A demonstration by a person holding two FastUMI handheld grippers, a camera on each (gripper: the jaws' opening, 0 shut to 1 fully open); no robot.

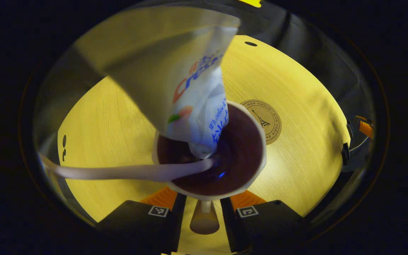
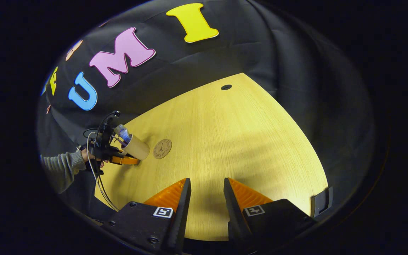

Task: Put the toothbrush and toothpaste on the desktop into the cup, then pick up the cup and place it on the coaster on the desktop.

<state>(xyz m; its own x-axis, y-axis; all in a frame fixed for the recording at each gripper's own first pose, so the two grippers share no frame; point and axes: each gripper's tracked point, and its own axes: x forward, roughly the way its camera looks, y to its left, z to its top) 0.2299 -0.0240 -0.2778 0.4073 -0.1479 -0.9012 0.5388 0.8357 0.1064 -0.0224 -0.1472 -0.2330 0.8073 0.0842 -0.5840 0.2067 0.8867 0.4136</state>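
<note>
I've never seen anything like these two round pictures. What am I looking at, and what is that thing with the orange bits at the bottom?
No robot here: a person holds a two-finger gripper in each hand, and each gripper carries a wide-angle camera looking along its own fingers.

The left gripper view looks down into a cup, with the left gripper closed on its near rim. Inside stand a toothpaste tube and a toothbrush. Beside the cup, on the yellow wooden desk, lies a round coaster.

The right gripper view is taken from farther away. The right gripper is open and holds nothing. At the left of that view you see the person's sleeve and the other gripper carrying the cup, next to the coaster.
</note>
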